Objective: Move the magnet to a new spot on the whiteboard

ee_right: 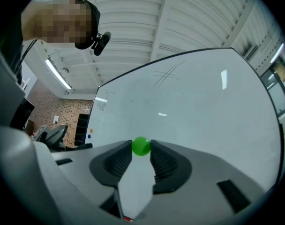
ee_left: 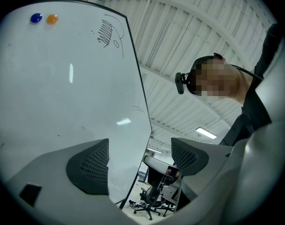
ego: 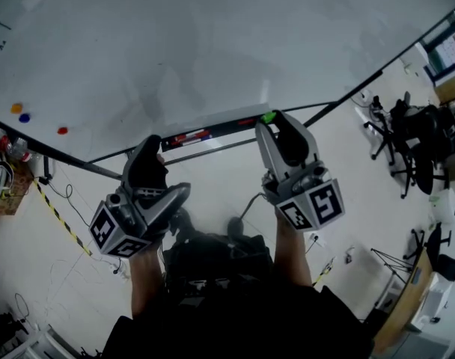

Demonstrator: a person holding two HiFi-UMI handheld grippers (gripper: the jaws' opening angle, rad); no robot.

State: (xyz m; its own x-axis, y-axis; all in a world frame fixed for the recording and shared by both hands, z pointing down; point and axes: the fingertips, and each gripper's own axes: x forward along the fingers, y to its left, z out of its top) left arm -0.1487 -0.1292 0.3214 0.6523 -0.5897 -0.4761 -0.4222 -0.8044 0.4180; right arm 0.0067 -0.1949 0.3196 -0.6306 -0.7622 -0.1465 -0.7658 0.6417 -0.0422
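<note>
1. The right hand-held gripper (ee_right: 141, 150) pinches the round green magnet (ee_right: 141, 146) at its jaw tips. The whiteboard (ee_right: 203, 102) lies straight ahead, though I cannot tell if the two touch.
2. The left hand-held gripper (ee_left: 140, 161) stands wide, with nothing between its jaws.
3. Bare board spreads above the magnet. An orange magnet (ego: 16, 108), a blue magnet (ego: 24, 117) and a red magnet (ego: 62, 131) sit far left, and office chairs (ego: 407, 133) stand at the right.

The right tool (ee_right: 141, 150) pinches a green magnet (ee_right: 141, 146) (round, glossy) before the whiteboard (ee_right: 203, 102).
</note>
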